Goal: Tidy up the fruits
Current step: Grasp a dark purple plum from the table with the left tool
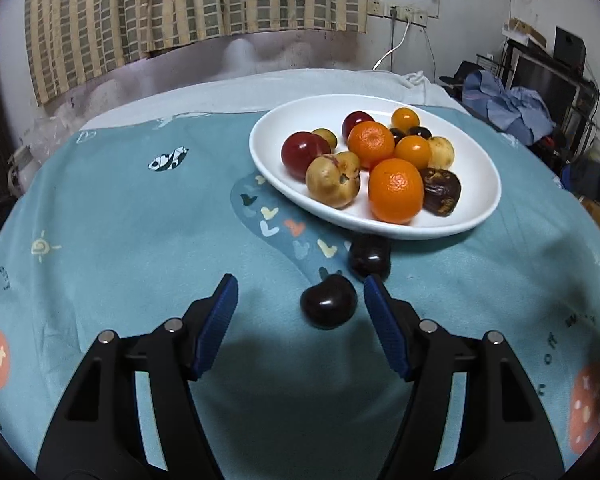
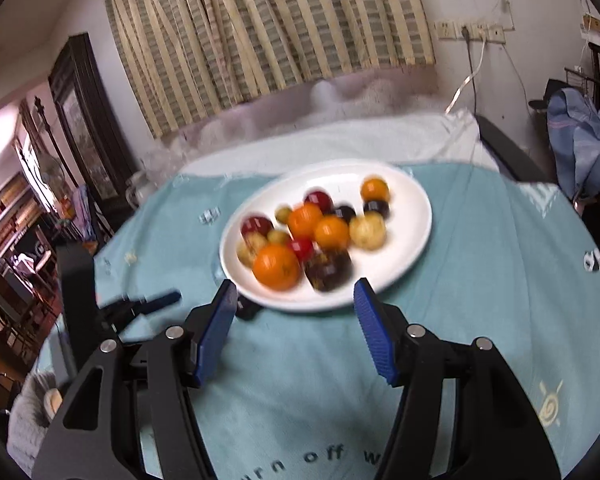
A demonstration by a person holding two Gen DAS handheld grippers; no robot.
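Two dark plums are not on the white plate [image 1: 476, 216] yet. They sit on the blue cloth [image 1: 140, 240], close to the plate's near edge. The nearer dark plum [image 1: 329, 301] lies right in front of the left gripper [image 1: 298, 292], a bit toward its right finger, almost touching that blue pad. The other dark plum [image 1: 370, 258] sits just behind it, right beside the plate's rim.

The left gripper is wide open and holds nothing. The right gripper [image 2: 296, 296] is wide open too, with nothing in it. It points at the plate from the other side, and its picture is blurry, so I think the dark lump by its left finger is one of the plums, but I can't be sure.

The left gripper is much nearer to the loose plums. I'd guess it should slide a little to its right and forward so the near plum sits in the middle, then squeeze. The plum is round and smooth, so it may roll away.

The plate already holds oranges [image 1: 396, 190], red plums [image 1: 302, 152], yellow fruits [image 1: 332, 182] and a wrinkly brown date [image 1: 442, 196].
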